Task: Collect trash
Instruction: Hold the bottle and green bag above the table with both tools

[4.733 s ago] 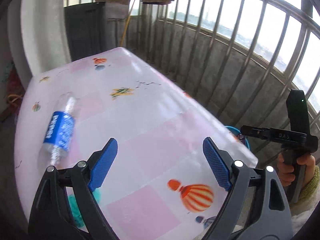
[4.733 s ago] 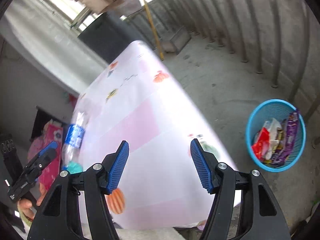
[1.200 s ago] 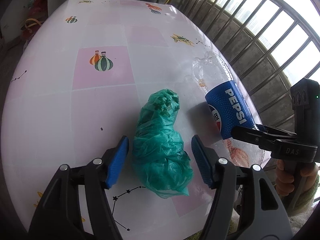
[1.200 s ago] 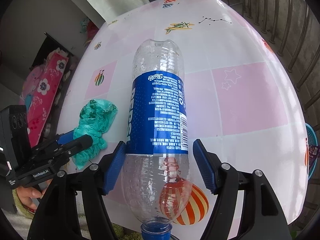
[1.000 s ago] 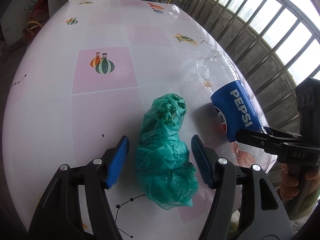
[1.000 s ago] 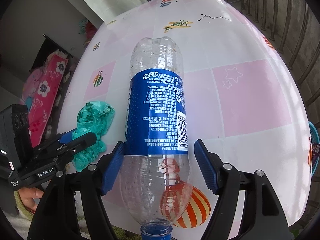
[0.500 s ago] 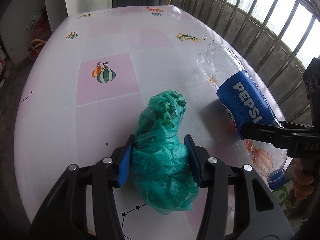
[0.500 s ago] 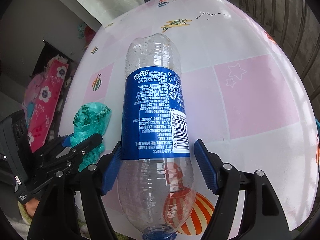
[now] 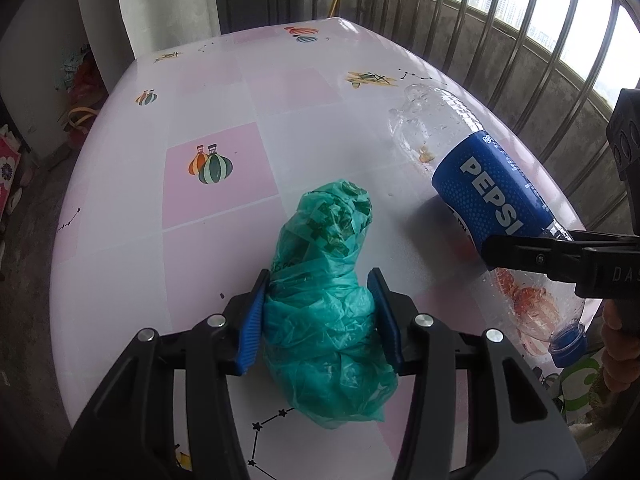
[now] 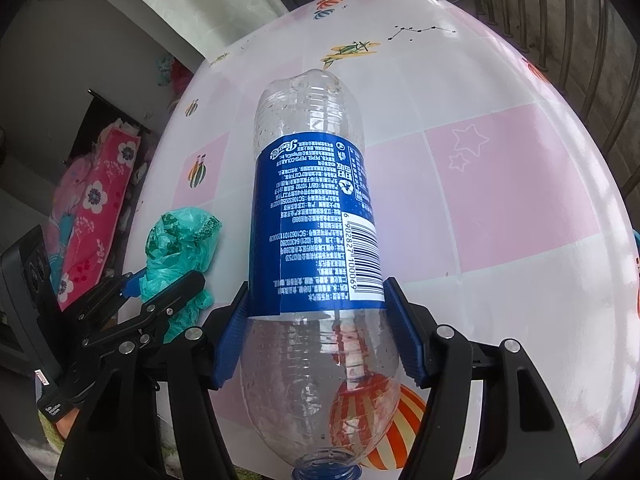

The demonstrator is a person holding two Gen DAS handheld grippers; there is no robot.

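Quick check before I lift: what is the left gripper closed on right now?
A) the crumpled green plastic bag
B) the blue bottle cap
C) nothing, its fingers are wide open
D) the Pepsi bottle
A: the left gripper has both blue pads pressed into the sides of the crumpled green plastic bag, while the Pepsi bottle sits between the right gripper fingers.
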